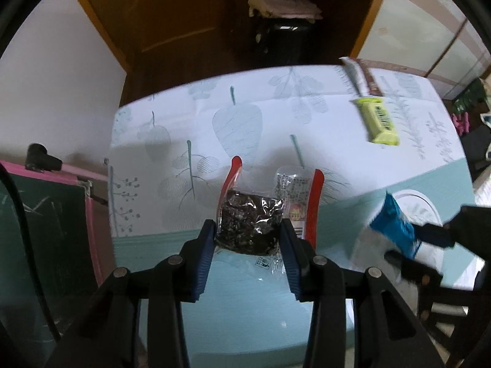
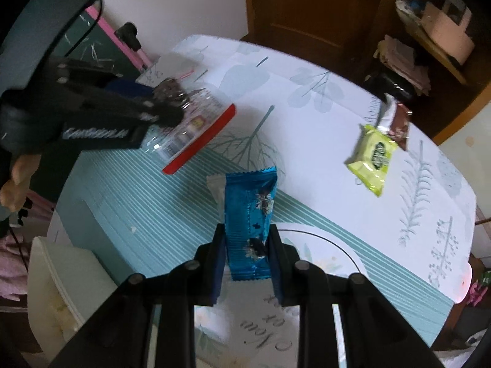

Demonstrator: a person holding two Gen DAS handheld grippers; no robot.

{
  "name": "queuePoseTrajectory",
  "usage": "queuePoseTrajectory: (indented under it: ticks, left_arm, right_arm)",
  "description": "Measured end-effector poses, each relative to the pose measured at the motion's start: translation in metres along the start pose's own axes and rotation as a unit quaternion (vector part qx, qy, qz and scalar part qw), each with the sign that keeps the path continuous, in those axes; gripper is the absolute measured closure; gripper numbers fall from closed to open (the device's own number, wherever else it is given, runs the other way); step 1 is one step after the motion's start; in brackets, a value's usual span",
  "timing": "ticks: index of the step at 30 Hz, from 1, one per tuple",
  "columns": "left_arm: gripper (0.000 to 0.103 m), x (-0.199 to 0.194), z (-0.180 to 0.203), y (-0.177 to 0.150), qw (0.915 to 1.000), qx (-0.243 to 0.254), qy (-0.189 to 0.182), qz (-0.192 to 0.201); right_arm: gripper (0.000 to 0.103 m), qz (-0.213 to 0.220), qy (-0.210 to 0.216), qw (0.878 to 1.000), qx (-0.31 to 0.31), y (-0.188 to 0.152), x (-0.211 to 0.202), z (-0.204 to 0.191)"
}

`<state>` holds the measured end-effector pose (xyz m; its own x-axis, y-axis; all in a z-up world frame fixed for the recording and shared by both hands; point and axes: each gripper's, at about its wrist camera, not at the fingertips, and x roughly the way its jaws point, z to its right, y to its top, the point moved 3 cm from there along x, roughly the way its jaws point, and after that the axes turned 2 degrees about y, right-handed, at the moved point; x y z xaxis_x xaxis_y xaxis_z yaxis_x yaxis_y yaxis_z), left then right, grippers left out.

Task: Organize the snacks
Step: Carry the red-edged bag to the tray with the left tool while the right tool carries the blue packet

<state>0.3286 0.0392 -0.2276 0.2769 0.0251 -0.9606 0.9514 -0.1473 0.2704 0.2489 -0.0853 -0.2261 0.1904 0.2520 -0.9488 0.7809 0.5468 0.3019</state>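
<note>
My left gripper (image 1: pixel 248 230) is shut on a clear snack packet with dark contents and red edges (image 1: pixel 248 224), held above the table (image 1: pixel 184 116). It also shows at the left of the right wrist view (image 2: pixel 167 104), with the packet (image 2: pixel 196 128) hanging from it. My right gripper (image 2: pixel 247 239) is shut on a blue snack packet (image 2: pixel 250 214), held upright over the table's front part (image 2: pixel 147 214); it appears at the right of the left wrist view (image 1: pixel 396 227). A yellow-green packet (image 2: pixel 371 156) and a brown packet (image 2: pixel 399 122) lie on the far right of the table.
The table has a leaf-print cloth with a teal striped band. A pink-framed green chalkboard (image 1: pixel 40 230) stands left of the table. A wooden door (image 2: pixel 307 6) and cluttered shelves (image 2: pixel 429 30) are behind. A white chair (image 2: pixel 61 291) stands at the front left.
</note>
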Motion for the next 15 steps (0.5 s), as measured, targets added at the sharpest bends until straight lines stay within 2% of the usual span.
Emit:
queuePoseTrajectory:
  ticks: [10,15]
  left_arm:
    - [0.063,-0.095,0.003,-0.046,0.999,0.02,-0.018,0.037]
    - [0.063,-0.142,0.008,-0.083,0.9977,0.028,-0.038,0.05]
  right_arm:
    - [0.078,0.043,-0.01,0.999,0.03,-0.021,-0.07,-0.008]
    - [0.078,0.065,-0.012,0.997,0.044,-0.042,-0.11,-0.025]
